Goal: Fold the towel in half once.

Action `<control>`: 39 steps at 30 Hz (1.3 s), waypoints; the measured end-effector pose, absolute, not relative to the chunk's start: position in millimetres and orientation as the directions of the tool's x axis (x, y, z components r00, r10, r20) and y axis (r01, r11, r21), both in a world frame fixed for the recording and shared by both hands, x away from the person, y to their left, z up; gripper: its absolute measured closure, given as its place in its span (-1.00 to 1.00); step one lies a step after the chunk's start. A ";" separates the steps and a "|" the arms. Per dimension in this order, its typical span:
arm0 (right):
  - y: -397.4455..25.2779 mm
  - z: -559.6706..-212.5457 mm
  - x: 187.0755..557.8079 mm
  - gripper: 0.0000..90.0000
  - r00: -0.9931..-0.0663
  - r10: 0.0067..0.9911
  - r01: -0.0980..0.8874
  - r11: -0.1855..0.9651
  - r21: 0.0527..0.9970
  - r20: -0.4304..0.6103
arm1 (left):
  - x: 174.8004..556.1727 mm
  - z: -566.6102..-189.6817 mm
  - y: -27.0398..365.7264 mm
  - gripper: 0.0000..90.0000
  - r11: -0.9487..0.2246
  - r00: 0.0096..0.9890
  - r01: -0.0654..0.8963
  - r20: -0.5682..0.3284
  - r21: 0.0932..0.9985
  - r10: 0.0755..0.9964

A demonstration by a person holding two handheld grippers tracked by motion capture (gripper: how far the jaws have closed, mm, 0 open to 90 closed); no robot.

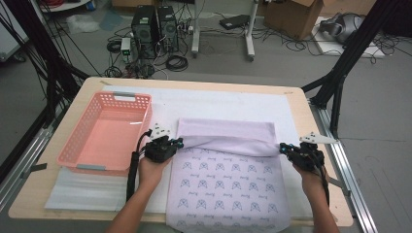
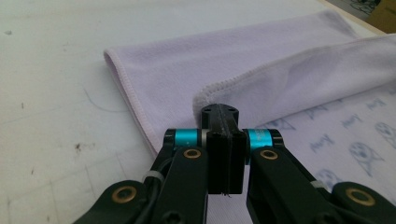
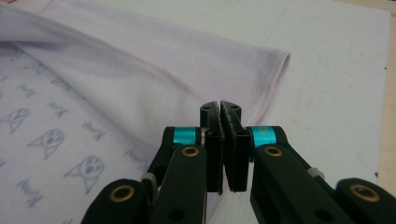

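Note:
A lilac towel [image 1: 228, 179] with a printed dog-face pattern lies on the white mat, its near end hanging over the table's front edge. Its far part is folded back toward me, so the plain side shows as a band [image 1: 223, 133]. My left gripper [image 1: 177, 142] is shut on the left corner of that flap, and in the left gripper view the hemmed corner [image 2: 205, 95] sits at the jaw tips [image 2: 219, 111]. My right gripper [image 1: 283, 147] is shut on the right corner, and in the right gripper view the towel [image 3: 140, 79] runs into its closed jaws [image 3: 220, 108].
An empty pink perforated basket [image 1: 75, 128] stands at the table's left. A white foam mat [image 1: 218, 104] covers most of the wooden table [image 1: 87, 87]. Black frame posts [image 1: 340, 73] rise at the right, and computers [image 1: 155, 29] and cables lie on the floor beyond.

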State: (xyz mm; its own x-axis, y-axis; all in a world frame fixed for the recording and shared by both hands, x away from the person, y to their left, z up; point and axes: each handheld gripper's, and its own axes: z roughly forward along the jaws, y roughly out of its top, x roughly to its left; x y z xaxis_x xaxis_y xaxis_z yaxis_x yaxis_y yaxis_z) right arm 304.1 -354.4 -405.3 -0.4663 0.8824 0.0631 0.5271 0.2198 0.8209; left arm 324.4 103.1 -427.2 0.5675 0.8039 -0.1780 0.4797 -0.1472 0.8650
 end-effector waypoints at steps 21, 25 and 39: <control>-363.8 -422.3 214.2 0.95 -0.500 0.863 0.494 0.216 0.842 0.072 | 245.6 -431.7 131.5 1.00 -0.161 0.614 0.451 -0.175 0.878 0.770; -365.4 -426.5 201.9 0.95 -0.510 0.858 0.489 0.232 0.841 0.060 | 241.0 -429.0 136.5 1.00 -0.146 0.608 0.447 -0.179 0.883 0.774; -361.2 -432.9 207.6 0.94 -0.505 0.861 0.492 0.231 0.840 0.058 | 254.1 -445.4 113.0 0.22 -0.208 0.600 0.516 -0.177 0.831 0.780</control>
